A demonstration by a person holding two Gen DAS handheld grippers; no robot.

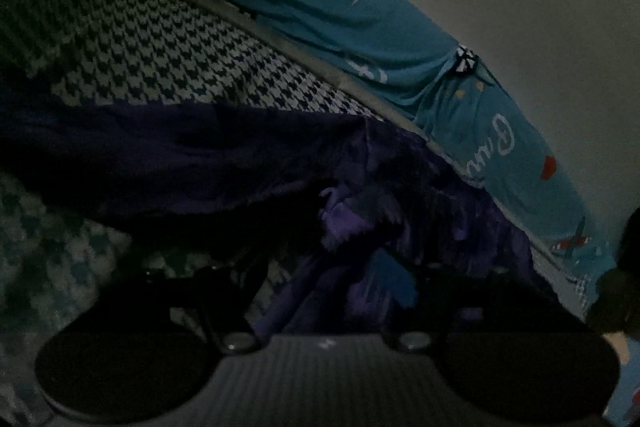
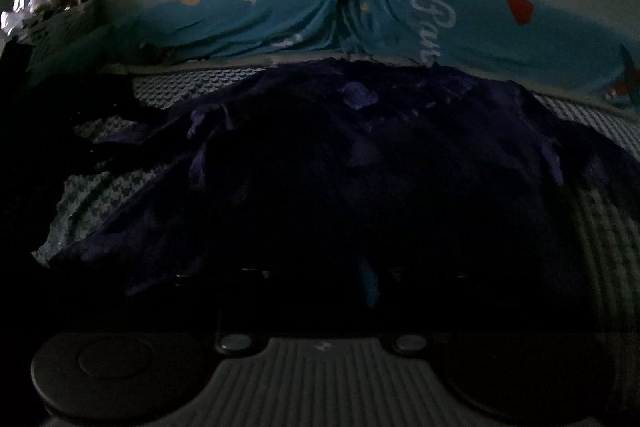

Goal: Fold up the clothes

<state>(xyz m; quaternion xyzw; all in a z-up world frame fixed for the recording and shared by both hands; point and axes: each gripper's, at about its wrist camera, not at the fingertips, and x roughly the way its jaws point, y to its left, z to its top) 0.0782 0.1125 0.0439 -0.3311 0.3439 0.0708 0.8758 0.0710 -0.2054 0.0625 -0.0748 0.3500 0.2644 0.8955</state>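
Left wrist view: purple garment lies crumpled on the houndstooth bed cover, bunched toward the far edge by the teal sheet. Left tongs look apart with cloth between them; too dark to tell if they pinch it. Right wrist view: same garment fills the middle of the bed, far hem at the teal sheet. Right tongs lost in shadow, state unclear. My read: spread it flat first, grab true corners, pull evenly.
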